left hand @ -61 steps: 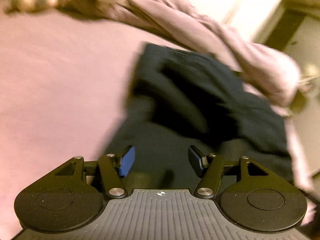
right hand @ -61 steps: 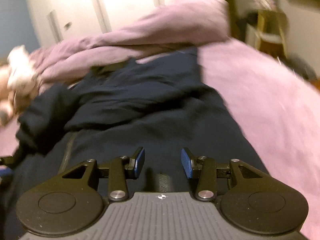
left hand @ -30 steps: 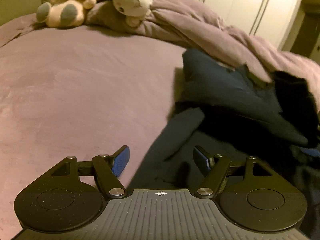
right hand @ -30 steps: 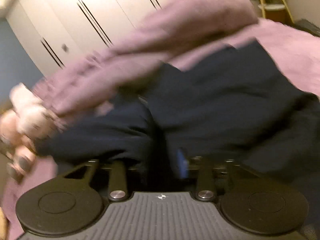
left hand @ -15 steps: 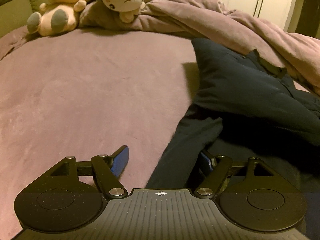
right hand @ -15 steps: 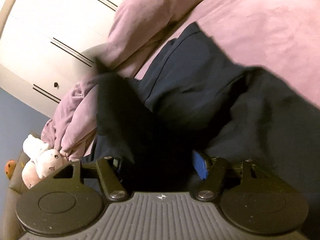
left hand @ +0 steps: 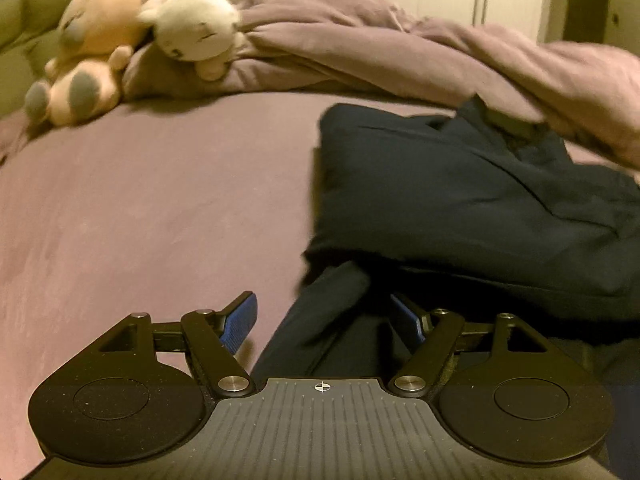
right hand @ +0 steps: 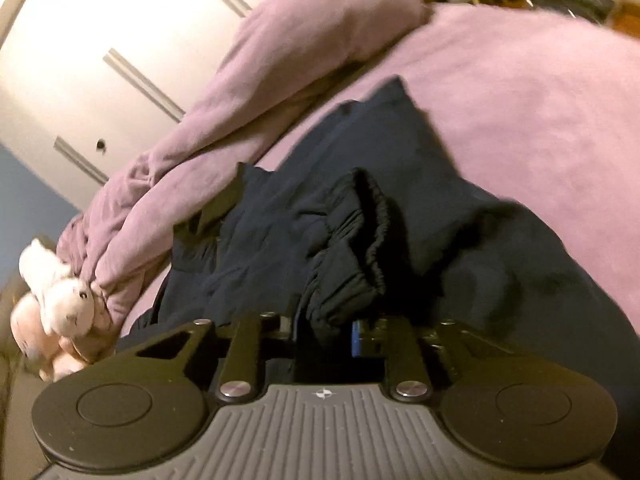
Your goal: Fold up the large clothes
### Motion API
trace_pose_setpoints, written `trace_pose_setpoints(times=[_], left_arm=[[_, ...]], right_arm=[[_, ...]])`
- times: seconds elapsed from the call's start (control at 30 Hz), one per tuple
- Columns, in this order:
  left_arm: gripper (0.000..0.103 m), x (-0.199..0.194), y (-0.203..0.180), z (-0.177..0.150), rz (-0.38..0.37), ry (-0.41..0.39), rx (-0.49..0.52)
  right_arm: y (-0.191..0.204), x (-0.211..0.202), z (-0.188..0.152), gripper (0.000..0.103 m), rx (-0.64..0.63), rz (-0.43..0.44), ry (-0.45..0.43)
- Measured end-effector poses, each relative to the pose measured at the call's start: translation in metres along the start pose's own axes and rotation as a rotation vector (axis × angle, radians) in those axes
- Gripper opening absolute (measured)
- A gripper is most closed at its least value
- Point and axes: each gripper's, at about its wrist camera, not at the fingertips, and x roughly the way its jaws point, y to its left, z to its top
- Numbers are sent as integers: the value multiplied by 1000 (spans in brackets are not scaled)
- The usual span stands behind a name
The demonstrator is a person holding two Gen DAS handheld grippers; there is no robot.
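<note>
Our right tool (right hand: 324, 330) has just clenched onto the dark navy garment (right hand: 400, 184); our left tool (left hand: 326, 320) stands released around its edge, on the mauve bed (left hand: 160, 200), white wardrobe doors (right hand: 100, 60) upper left.

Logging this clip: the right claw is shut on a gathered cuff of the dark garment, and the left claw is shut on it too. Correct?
Not quite. The left claw is open in the left wrist view, the dark garment lying between its pads ungripped. The right claw is shut on the cuff.
</note>
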Motion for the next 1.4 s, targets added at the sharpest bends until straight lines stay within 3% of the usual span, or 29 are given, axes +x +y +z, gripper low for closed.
trace_pose_setpoints(times=[0.1, 0.2, 0.33, 0.4, 0.47, 0.5, 0.57, 0.7, 0.8, 0.87, 0.9, 1.0, 1.07, 1.17, 1.23, 1.4], left_arm=[[78, 17, -1, 10, 36, -5, -35], [78, 31, 15, 20, 28, 18, -150], [83, 35, 26, 13, 33, -2, -171], [88, 35, 31, 7, 30, 7, -187], [87, 34, 36, 4, -10, 51, -205], [85, 29, 39, 3, -22, 61, -201], [84, 15, 43, 3, -27, 62, -174], [83, -20, 46, 7, -59, 17, -160], [83, -39, 42, 17, -82, -49, -147], [83, -38, 34, 26, -105, -56, -125], [83, -36, 29, 29, -115, -54, -118], [82, -22, 9, 32, -146, -35, -106], [82, -14, -6, 31, -174, -39, -100], [82, 1, -25, 35, -189, -63, -86], [81, 15, -36, 37, -161, -53, -68], [86, 38, -53, 39, -68, -61, 35]], right_arm=[[30, -11, 14, 17, -138, 51, -105], [46, -15, 28, 17, -231, 77, -182], [43, -9, 32, 18, -291, 140, -205], [36, 5, 26, 18, -343, 58, -172], [20, 34, 20, 19, -348, -88, -62], [10, 45, 19, 20, -322, -122, -18], [-1, 45, 20, 19, -283, -93, -27], [9, 48, 25, 20, -346, -115, -29], [12, 39, 30, 35, -327, -154, -48], [14, 20, 27, 51, -272, -193, -119], [14, 11, 26, 54, -250, -217, -162], [26, -4, 21, 53, -296, -291, -258], [36, -6, 15, 48, -375, -273, -278], [49, 15, 8, 35, -506, -224, -205], [50, 43, 2, 24, -585, -294, -109], [44, 68, -2, 24, -665, -312, -103]])
